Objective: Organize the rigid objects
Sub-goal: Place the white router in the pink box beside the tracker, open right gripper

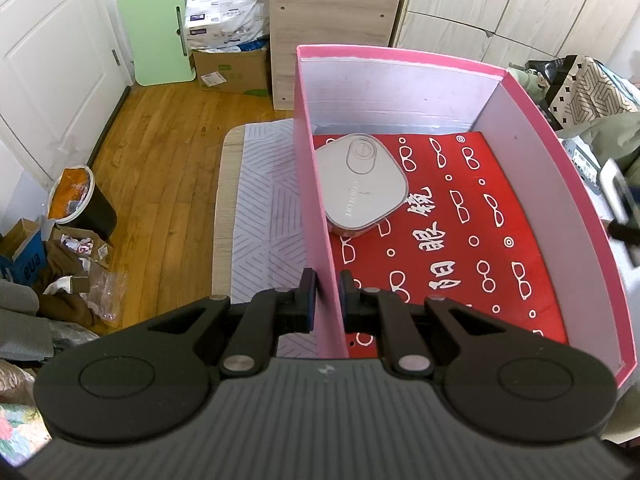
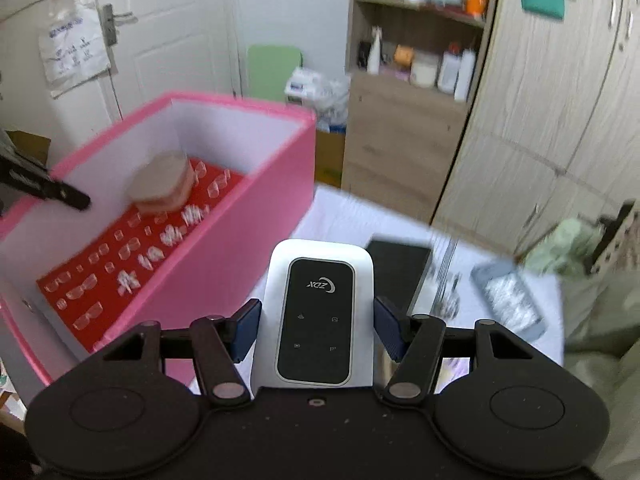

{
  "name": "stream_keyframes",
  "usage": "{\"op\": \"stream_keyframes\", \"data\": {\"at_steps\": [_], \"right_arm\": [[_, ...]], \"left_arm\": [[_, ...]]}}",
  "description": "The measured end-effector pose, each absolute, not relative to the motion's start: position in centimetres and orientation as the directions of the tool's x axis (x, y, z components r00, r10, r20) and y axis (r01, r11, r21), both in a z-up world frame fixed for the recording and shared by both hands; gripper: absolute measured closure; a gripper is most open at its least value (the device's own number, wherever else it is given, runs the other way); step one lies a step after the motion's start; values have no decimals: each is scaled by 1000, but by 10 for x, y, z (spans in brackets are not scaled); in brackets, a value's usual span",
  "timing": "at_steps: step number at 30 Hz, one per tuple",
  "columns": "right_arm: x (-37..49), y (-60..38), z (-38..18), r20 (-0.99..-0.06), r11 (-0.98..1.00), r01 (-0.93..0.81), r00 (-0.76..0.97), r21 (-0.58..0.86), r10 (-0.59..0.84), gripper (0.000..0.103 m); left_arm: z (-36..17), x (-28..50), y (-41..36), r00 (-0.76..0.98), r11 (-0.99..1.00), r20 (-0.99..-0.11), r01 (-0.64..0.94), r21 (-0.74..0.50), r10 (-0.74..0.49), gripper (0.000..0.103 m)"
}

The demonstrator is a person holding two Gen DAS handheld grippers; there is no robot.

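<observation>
At the table's left edge, my left gripper (image 1: 324, 300) pinches the pink box (image 1: 316, 216) wall; my right gripper (image 2: 316, 330) clamps the white pocket router (image 2: 318, 312) beside it. Glossy sides could slip, I think.

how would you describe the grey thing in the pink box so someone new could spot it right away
Find the big pink box with the red glasses-print lining on its floor. On that lining, tucked against the left wall toward the far end, lies a flat grey rounded-square case with an oval outline embossed on its lid. It is the only loose object inside the box and the only grey shape on the red.
</observation>
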State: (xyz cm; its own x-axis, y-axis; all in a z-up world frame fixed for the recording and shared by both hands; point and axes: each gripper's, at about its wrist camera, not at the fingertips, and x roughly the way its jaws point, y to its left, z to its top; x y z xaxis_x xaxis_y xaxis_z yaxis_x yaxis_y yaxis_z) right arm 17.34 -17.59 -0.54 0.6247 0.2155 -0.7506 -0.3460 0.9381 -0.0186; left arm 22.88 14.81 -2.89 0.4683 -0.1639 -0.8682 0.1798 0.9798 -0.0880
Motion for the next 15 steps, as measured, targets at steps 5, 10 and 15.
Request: {"op": "stream_keyframes", "data": {"at_steps": [5,10,15], "right_arm": [[182,-167,32,-689,907,-420,667,-33,284,37],[200,-139,54,-651,832,-551,654,-61,385,37],[223,-95,45,-698,714,-683,585,-151,412,37]], "left_arm": [[-29,229,148,469,980,-868,175,-92,-165,92],[-28,230,149,466,981,-870,171,-93,-164,92],[-29,230,150,465,981,-869,165,-101,-167,92]]}}
